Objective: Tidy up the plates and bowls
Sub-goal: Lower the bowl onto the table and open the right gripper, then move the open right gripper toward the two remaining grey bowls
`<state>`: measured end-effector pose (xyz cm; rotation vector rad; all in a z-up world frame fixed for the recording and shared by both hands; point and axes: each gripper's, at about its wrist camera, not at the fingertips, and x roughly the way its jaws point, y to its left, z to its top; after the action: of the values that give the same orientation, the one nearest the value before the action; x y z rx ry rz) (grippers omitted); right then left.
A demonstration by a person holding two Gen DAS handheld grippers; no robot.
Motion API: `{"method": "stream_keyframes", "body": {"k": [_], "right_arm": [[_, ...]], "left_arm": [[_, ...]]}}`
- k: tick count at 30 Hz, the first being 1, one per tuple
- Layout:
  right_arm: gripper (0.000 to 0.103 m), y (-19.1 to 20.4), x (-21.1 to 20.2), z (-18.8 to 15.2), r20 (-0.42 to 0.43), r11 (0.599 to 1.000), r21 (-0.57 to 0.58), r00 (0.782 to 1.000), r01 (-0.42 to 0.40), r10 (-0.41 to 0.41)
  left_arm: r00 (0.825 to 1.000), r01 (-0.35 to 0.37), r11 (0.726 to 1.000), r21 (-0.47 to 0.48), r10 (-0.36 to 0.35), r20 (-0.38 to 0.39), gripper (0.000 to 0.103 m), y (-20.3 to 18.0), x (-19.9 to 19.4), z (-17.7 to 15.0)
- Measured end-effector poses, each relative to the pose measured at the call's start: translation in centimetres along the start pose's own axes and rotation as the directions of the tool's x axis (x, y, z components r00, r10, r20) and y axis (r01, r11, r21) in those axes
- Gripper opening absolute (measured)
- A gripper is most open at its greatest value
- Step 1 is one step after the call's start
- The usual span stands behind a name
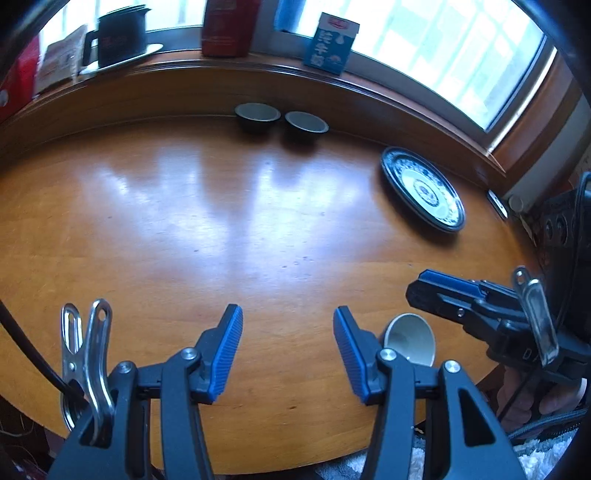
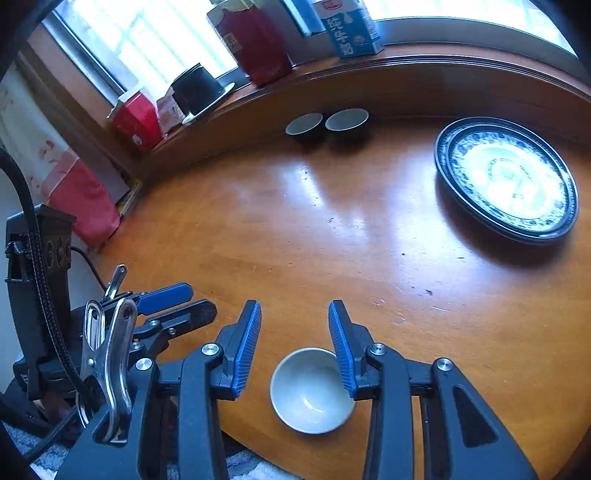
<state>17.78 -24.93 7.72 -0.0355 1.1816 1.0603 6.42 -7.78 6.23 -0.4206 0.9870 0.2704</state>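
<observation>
Three small bowls and one patterned plate sit on the round wooden surface [image 2: 295, 229]. Two dark bowls with pale interiors, the left dark bowl [image 2: 304, 123] and the right dark bowl [image 2: 347, 119], sit just beside each other at the far edge of the surface, under the window sill; both appear empty. The blue-and-white plate [image 2: 508, 179] lies flat to the right of them, well apart, with nothing on it. The third, a white bowl [image 2: 312, 391], stands upright near the front edge of the surface and is empty.

The right gripper [image 2: 295, 332] is spread, its blue pads [image 2: 247, 347] clear of the white bowl; the bowl lies below and between the fingers, and the right-hand finger overlaps its rim in the view, though contact cannot be confirmed. Nothing is pinched. The left gripper [image 1: 288, 339] is also spread, with bare wood between its pads and nothing held. In the left wrist view the white bowl [image 1: 410, 339] shows just right of that gripper's right finger, and the right gripper [image 1: 439, 284] enters from the right edge above it.

On the window sill [image 1: 258, 68] stand a blue milk carton [image 1: 330, 44], a red canister [image 1: 227, 27], and a black mug [image 1: 120, 35] on a saucer; the mug's contents cannot be seen. Red packets [image 2: 136, 118] sit further along the sill.
</observation>
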Motion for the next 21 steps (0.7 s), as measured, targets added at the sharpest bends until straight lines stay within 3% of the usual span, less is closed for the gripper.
{"method": "stream_keyframes", "body": {"k": [11, 21], "right_arm": [[0.039, 1.1, 1.6, 1.6, 0.017, 1.0, 0.004, 1.0, 0.007, -0.007], [0.039, 1.0, 3.3, 4.6, 0.061, 0.997, 0.056, 0.997, 0.044, -0.047]], "left_arm": [[0.999, 0.01, 1.0, -0.009, -0.01, 0.036, 0.054, 2.4, -0.8, 1.1], [0.998, 0.036, 0.999, 0.037, -0.038, 0.049, 0.054, 3.3, 0.0, 5.1]]}}
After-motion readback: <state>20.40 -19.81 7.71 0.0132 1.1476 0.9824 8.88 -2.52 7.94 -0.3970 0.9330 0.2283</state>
